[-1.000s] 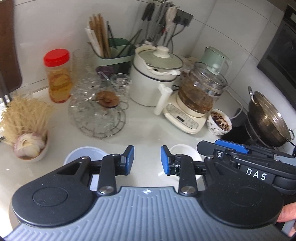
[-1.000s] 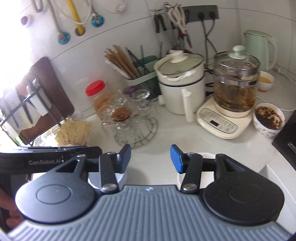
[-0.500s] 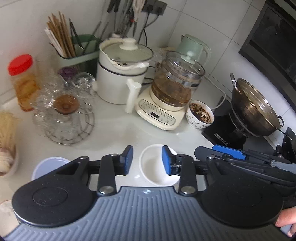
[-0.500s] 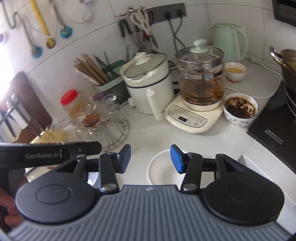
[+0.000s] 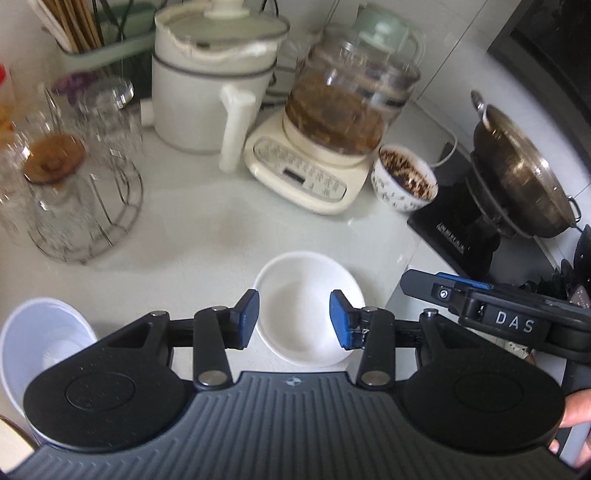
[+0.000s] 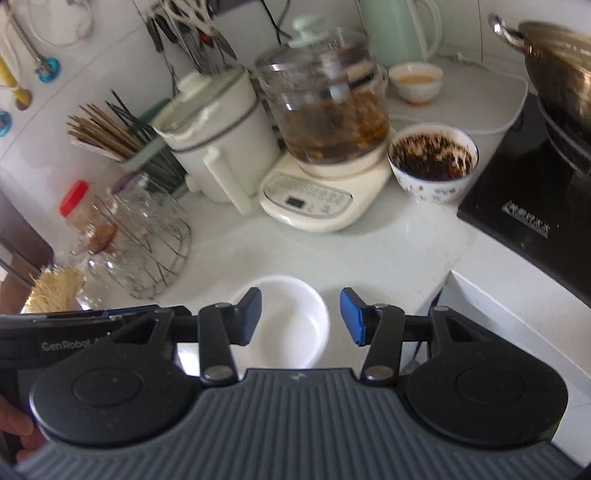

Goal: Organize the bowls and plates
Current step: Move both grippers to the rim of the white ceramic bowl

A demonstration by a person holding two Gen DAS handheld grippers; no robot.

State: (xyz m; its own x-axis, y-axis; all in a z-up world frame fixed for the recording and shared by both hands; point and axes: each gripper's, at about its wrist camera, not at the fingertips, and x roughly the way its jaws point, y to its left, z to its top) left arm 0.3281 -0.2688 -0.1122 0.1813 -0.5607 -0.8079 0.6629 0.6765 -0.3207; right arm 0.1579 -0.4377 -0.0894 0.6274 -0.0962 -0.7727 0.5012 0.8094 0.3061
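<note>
On white counter, near front edge: white bowl sat upright, mouth facing up, round so no long axis to speak of. Seen from both wrist cams, framed between each gripper's blue pads but apart from them, not touched.

Biggest first. Behind bowl, back row: white pot w/ lid, side handle pointing toward cam; just right of it glass kettle w/ brown contents on cream base w/ button panel. Far right: black induction hob carrying steel wok. Pale green jug at back wall, behind glass kettle. Left side: wire rack w/ upturned glasses. Utensil caddy w/ chopsticks, behind rack, beside white pot.

L gripper: jaws spread wide, nothing between them. R gripper: same, jaws parted, unloaded. R gripper body also visible at right of left wrist view, "DAS" lettering on it.

Smaller: 2nd white bowl at far left of left wrist view, upright, partly hidden under L gripper body, well apart from 1st bowl. Patterned bowl w/ dark bits inside, between kettle base & hob, upright. Small cup w/ yellowish liquid near back. Red-lidded jar behind rack, blurred.
</note>
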